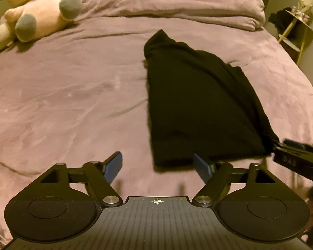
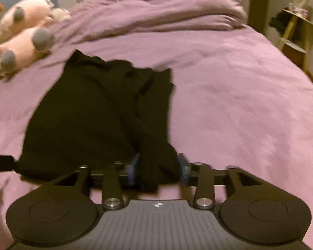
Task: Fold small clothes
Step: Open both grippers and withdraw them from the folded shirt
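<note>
Between the right gripper (image 2: 158, 171) jaws a bunched corner of the black garment (image 2: 98, 116) is sitting, blue pads (image 2: 133, 166) standing either side of the wad; jaws are half spread, and blur is hiding whether the pads are pressing the cloth, so a grip cannot be confirmed. Left gripper (image 1: 158, 165) jaws are standing wide apart, nothing between them, hovering just off the garment's near edge, right pad (image 1: 201, 163) close beside the hem.

Garment is lying on the near-middle of the bed (image 1: 62, 95), partly folded into a rough wedge, narrow end pointing toward the far edge, wide end toward the near edge, right side rumpled into ridges. Its near right corner is running into the right gripper's jaws, seen in the left wrist view at the right edge.

Judging handling: light, limp, thin knit, matte, no stiffness, will be draping and sagging from any pinch point; not fragile, not slippery against the pads. Best holds are looking like the two near corners or the hem, pinching through all layers so the fold is not slipping apart.

Bed cover is mauve, soft, finely wrinkled. Pink plush toys (image 1: 46, 14) with grey feet are lying at the far left corner, well apart from the garment. Duvet roll (image 1: 177, 2) is bunching along the far edge.
</note>
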Demonstrator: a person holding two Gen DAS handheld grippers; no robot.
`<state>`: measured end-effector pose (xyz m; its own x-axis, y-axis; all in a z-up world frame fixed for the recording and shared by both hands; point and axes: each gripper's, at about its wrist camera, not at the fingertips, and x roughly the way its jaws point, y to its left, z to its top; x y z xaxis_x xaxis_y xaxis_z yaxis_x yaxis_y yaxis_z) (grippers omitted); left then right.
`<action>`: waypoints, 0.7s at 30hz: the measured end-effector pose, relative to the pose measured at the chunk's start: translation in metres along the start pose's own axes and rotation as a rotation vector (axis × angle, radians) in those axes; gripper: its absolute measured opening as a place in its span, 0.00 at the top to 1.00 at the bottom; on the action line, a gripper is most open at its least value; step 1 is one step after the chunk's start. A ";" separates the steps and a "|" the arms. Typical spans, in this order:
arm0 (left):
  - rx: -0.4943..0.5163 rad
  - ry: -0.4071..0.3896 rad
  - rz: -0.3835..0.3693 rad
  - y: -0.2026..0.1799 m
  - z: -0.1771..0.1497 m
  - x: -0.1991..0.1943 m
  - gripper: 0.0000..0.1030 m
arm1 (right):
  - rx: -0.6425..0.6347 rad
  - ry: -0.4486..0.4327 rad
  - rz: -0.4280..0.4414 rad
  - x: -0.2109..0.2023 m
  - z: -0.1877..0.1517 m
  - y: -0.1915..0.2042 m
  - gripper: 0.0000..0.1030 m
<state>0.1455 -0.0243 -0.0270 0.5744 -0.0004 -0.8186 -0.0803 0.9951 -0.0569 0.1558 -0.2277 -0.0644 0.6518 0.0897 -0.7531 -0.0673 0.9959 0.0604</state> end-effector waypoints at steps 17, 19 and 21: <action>0.056 -0.006 0.081 -0.001 -0.007 -0.031 0.06 | -0.100 0.178 0.055 -0.070 -0.017 0.041 0.04; 0.070 -0.015 0.100 -0.004 -0.006 -0.034 0.06 | -0.100 0.150 0.063 -0.075 -0.013 0.044 0.04; 0.100 -0.015 0.116 -0.008 -0.004 -0.035 0.06 | -0.097 0.145 0.042 -0.077 -0.008 0.047 0.04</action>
<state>0.1225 -0.0329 -0.0002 0.5782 0.1158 -0.8076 -0.0656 0.9933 0.0955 0.0966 -0.1882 -0.0087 0.5319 0.1218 -0.8380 -0.1697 0.9849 0.0354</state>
